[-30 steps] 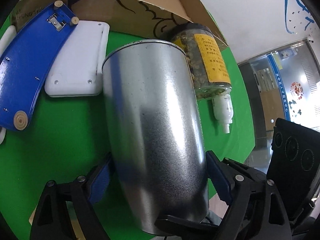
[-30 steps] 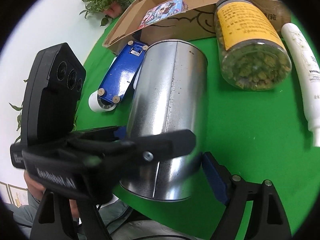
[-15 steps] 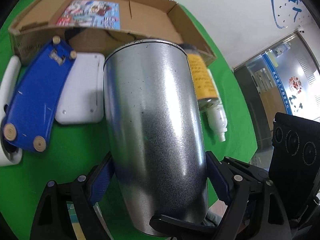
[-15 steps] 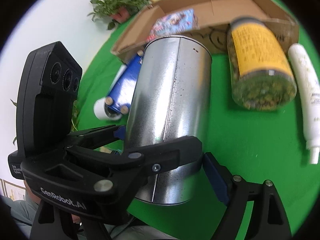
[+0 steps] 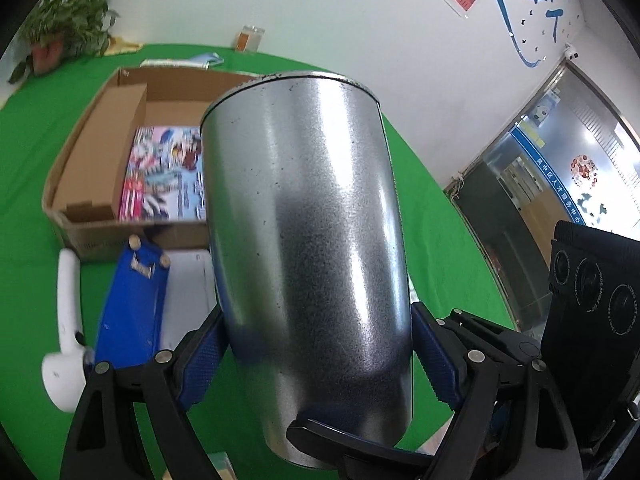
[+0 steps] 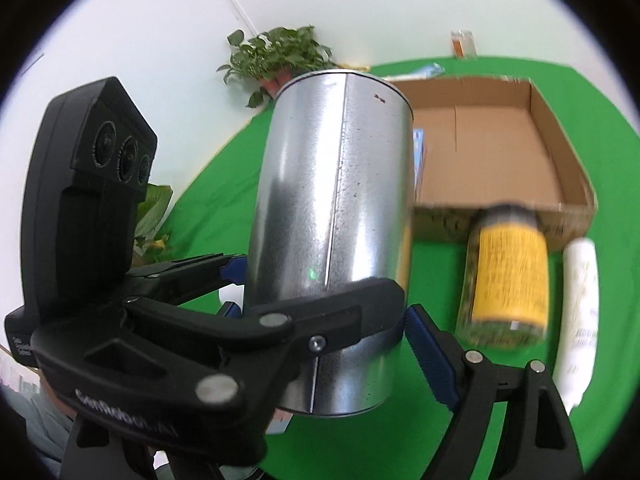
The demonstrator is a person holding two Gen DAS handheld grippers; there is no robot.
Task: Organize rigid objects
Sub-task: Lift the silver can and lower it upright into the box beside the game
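Both grippers clamp one metal can (image 5: 308, 264), lifted above the green table (image 5: 40, 152): the left gripper (image 5: 316, 356) and the right gripper (image 6: 324, 316) press their blue pads on its sides. The left view alone shows a picture book (image 5: 164, 176) in the cardboard box (image 5: 96, 152); the right view alone shows a yellow-labelled jar (image 6: 508, 276) and white bottle (image 6: 578, 316) lying before the box.

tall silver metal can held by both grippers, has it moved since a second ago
Yes. The tall silver metal can has risen off the green cloth: its top now stands above the far rim of the open cardboard box, which earlier sat above it.
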